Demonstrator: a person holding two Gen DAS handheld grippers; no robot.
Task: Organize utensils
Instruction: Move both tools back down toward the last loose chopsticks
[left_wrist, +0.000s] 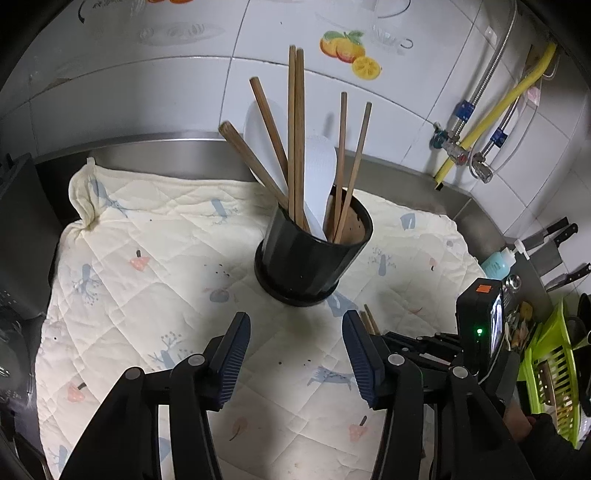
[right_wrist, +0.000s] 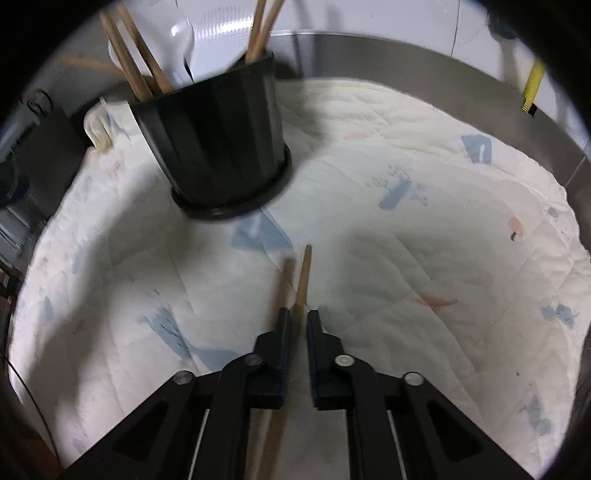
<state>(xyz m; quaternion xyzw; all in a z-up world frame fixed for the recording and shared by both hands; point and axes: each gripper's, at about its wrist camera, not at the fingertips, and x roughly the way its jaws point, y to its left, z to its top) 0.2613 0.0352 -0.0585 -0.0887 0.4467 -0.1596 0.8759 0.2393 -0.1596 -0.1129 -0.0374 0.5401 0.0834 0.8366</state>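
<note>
A black utensil pot (left_wrist: 314, 258) stands on a cream quilted cloth (left_wrist: 147, 258). It holds several wooden chopsticks (left_wrist: 297, 140) and a white rice paddle (left_wrist: 317, 177). My left gripper (left_wrist: 295, 332) hangs open just in front of the pot, with nothing between its fingers. In the right wrist view the same pot (right_wrist: 221, 147) sits at the upper left. My right gripper (right_wrist: 298, 321) is shut on a pair of wooden chopsticks (right_wrist: 301, 280). Their tips point toward the pot and rest close to the cloth (right_wrist: 406, 258). The right gripper also shows beside my left one (left_wrist: 417, 343).
A steel counter rim (left_wrist: 461, 199) runs behind the cloth. Gas pipes and a yellow hose (left_wrist: 491, 114) hang on the tiled wall. At the right are a blue soap bottle (left_wrist: 498, 262), knives (left_wrist: 550, 236) and a green drying rack (left_wrist: 546, 369). A dark appliance (left_wrist: 22, 236) stands at the left.
</note>
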